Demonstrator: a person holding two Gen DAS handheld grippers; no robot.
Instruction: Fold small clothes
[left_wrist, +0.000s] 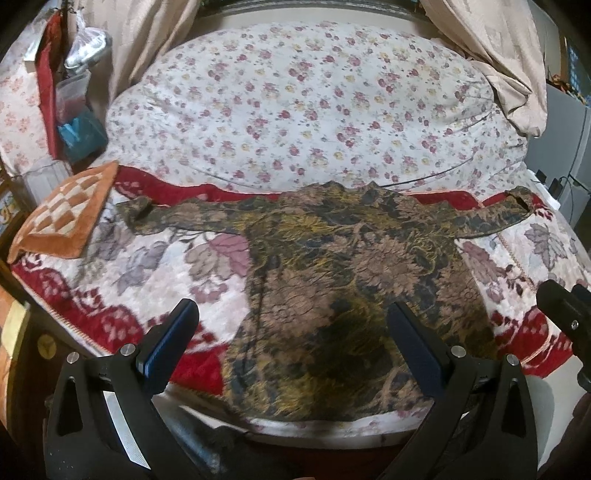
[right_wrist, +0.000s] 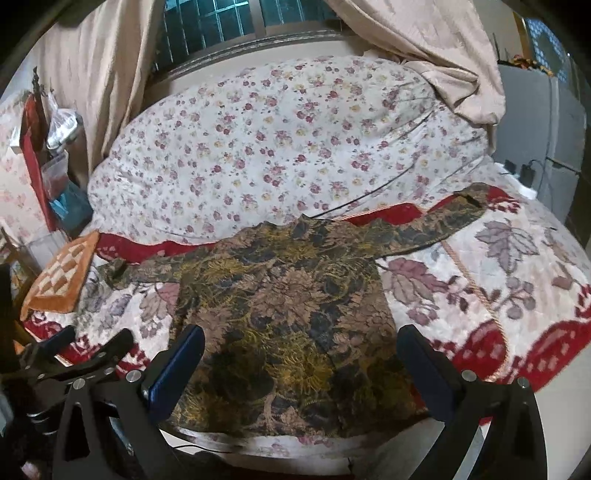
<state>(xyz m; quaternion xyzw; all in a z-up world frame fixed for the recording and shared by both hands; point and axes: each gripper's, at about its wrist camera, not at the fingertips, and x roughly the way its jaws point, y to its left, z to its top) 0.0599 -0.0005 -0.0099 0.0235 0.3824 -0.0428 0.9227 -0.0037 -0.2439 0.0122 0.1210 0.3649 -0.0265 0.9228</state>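
Left claw (left_wrist: 291, 332) and right claw (right_wrist: 301, 354) are held wide apart and empty above the hem of the floral top (left_wrist: 351, 280), spread flat, sleeves outstretched, on the bed (left_wrist: 517, 258), presumably for folding

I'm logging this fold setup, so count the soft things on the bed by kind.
Patterned long-sleeved top: 1
Orange checked cushion: 1
Small-flowered quilt: 1
Red leaf-print blanket: 1
Total: 4
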